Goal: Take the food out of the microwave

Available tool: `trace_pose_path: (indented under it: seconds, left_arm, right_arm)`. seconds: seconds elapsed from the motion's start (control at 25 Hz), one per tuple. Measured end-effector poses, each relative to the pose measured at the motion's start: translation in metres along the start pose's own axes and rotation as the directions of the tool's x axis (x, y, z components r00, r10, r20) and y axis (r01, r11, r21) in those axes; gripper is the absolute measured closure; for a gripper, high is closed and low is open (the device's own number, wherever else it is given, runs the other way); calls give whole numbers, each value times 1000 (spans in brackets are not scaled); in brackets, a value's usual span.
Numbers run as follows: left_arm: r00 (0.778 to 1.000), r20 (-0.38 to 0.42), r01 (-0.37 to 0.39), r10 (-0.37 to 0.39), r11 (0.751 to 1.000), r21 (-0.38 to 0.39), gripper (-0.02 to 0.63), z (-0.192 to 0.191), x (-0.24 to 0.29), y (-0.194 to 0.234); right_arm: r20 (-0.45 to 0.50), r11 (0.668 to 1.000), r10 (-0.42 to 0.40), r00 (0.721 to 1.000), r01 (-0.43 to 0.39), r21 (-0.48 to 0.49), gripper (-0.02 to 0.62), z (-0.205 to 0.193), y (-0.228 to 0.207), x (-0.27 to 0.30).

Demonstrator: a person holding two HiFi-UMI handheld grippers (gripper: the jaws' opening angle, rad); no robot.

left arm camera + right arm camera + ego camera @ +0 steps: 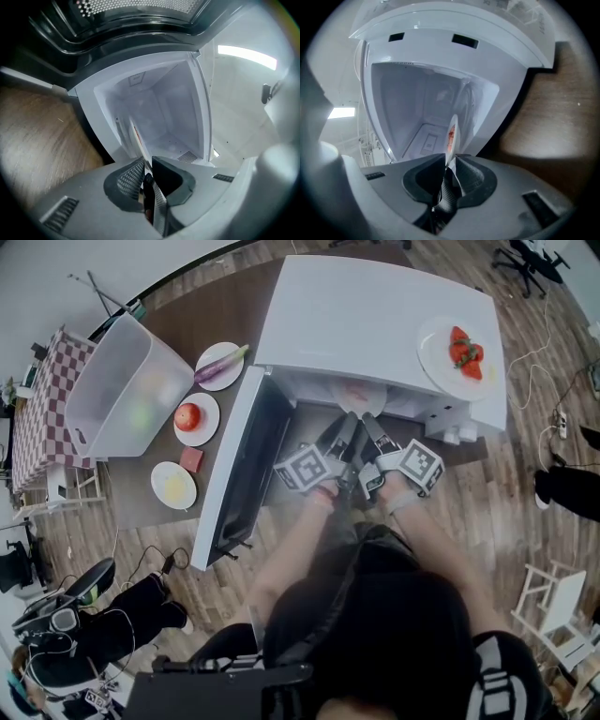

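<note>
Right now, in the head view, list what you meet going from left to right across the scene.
From the left: clear bin → open microwave door → left gripper → right gripper → plate of strawberries. The gripped plate overlaps both grippers, so it is left out.

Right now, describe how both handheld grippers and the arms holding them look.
Both the left gripper and right gripper have grey moulded bodies and black, mesh-textured jaws. Each carries a white cube printed with black square markers. The forearms are sleeveless; the top is dark.
</note>
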State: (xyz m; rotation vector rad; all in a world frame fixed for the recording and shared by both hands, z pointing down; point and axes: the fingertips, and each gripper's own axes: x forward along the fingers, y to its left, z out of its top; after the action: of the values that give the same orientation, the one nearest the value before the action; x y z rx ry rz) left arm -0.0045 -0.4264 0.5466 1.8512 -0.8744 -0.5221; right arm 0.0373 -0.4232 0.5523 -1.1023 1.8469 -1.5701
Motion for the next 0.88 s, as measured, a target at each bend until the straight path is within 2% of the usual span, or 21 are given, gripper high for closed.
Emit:
trace_pose_path:
  seconds: [0.16,0.36,0.68,0.88]
  left_arm:
    - [1000,0,0,0,1000,5,555,-1,0,-2]
    - [1000,-4,-9,9,1000,16,552,-1,-1,0]
    - [997,-13,-75,78,981,177,508,1,1,3]
    - [997,-12,-68,71,985,161,512,0,0,1]
  right_arm:
    - [23,998,-28,999,27,55,525,9,-6,3]
    - [18,997,-31,999,29,73,535,8,-6,5]
    - [47,993,0,999,-5,116,554,12,-5,7]
    - [50,994,9,999,-14,105,558,12,-3,5]
